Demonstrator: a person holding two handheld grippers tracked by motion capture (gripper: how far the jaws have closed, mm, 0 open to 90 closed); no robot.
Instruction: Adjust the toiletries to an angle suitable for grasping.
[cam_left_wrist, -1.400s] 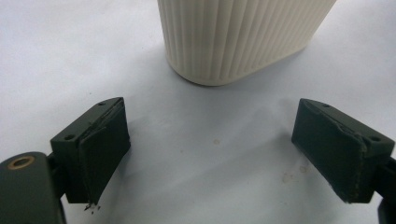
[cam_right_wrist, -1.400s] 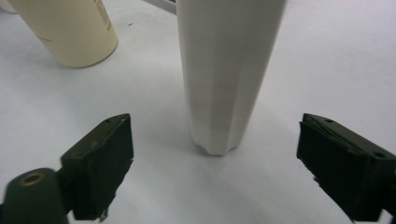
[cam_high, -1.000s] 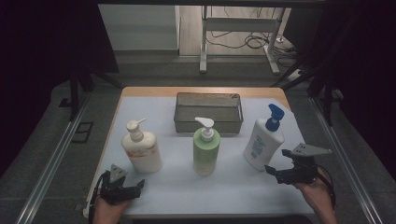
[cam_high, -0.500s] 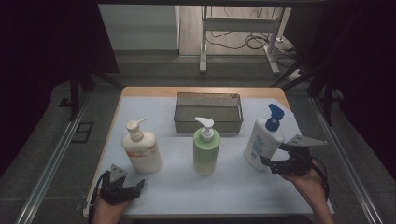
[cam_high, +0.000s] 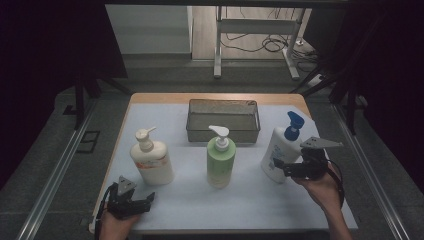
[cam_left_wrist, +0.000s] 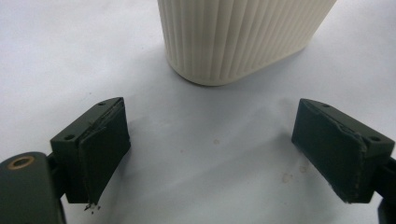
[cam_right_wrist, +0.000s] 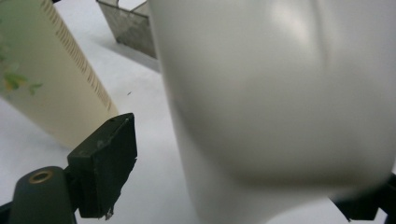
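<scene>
The right gripper (cam_high: 285, 168) has its jaws spread around the lower body of the white bottle with the blue pump (cam_high: 278, 152), which stands upright on the white table top (cam_high: 190, 200); in the right gripper view the bottle's body (cam_right_wrist: 280, 107) sits between the two jaws, the left pad (cam_right_wrist: 105, 163) a little off its side with table showing in the gap, the other jaw mostly hidden behind the bottle, so the grasp looks set up but not closed. Just past that gripper, to its left in its own view, stands the green bottle (cam_high: 220, 161), and farther beyond lies the wire basket (cam_high: 223, 120), which looks empty. The left gripper (cam_high: 137, 202) rests low near the person's edge, jaws wide apart with nothing between them; directly ahead of it, close but not touching, is the ribbed base of the cream bottle (cam_left_wrist: 238, 37), upright (cam_high: 151, 159). As a judgement: all three bottles stand on the table, none is lifted or in the basket, so the work is at its start, with the first pick about to close and presumably the moves to the basket all left.
</scene>
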